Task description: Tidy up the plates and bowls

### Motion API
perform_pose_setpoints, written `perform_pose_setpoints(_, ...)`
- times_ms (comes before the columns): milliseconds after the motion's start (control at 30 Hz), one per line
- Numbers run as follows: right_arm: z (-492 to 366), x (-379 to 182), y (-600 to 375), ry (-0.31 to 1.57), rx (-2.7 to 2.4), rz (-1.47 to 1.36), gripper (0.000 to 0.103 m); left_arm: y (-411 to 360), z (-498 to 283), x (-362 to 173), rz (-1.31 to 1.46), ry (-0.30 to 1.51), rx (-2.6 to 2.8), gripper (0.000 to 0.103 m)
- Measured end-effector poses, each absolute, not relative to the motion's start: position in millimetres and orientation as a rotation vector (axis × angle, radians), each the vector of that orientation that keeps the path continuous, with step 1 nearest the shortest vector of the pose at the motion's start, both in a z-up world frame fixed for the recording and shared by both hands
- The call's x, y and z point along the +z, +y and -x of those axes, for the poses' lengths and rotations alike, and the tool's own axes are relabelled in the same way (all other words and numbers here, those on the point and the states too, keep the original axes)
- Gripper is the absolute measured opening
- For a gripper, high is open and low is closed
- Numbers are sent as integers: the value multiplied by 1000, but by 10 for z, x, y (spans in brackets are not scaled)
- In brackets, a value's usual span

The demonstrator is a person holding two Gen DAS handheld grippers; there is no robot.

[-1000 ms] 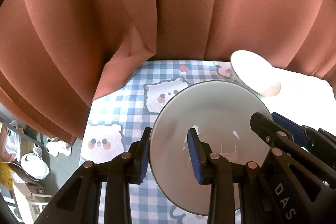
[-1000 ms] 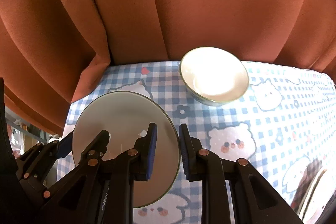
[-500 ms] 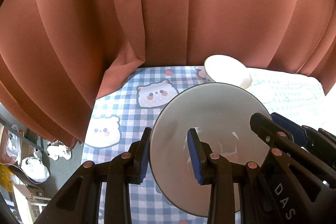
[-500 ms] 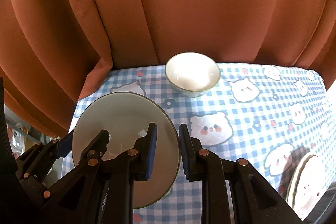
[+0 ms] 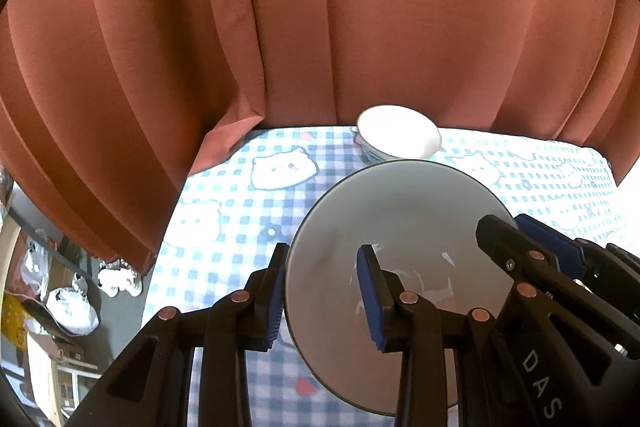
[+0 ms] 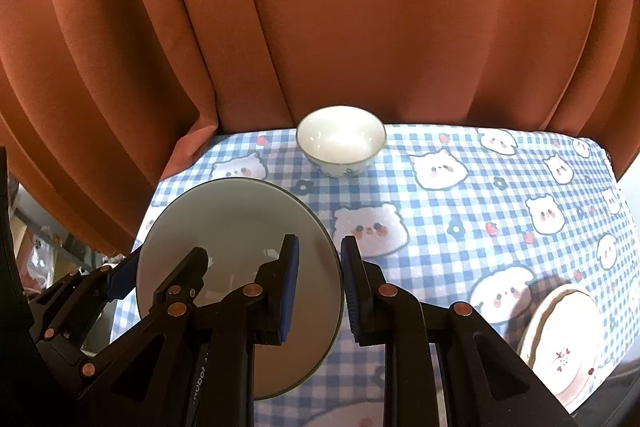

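Grey round plate [image 5: 400,211] carried above the checked table [image 6: 460,211].
Both claws, left claw [image 5: 324,291] and right claw [image 6: 318,287], are clamped on opposite rims; level, matched movement is advised.

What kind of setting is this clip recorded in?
Probably a home dining corner: a table under a blue checked cloth with cartoon animals, rust-coloured curtains close behind it, and crockery out, namely a white bowl and a grey plate.

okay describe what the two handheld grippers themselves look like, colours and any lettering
Both the left gripper and the right gripper are black plastic linkages with copper-coloured rivets at the joints. Each finger ends in a ribbed blue pad. White lettering, partly hidden, runs along their bodies. No cables or sleeves show.
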State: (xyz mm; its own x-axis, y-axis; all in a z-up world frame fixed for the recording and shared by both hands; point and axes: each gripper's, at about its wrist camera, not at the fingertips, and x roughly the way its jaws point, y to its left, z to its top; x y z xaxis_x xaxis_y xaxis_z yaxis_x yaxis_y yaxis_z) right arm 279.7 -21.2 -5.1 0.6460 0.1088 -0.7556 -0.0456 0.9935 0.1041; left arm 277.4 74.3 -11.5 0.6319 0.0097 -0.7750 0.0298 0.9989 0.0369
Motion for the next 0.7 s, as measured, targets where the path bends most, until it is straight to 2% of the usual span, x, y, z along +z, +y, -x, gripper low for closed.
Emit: perform_pose_setpoints(700,-2013,55,-1282,833,142,-108,25,-130,-1979,-1,-30,846,19,33)
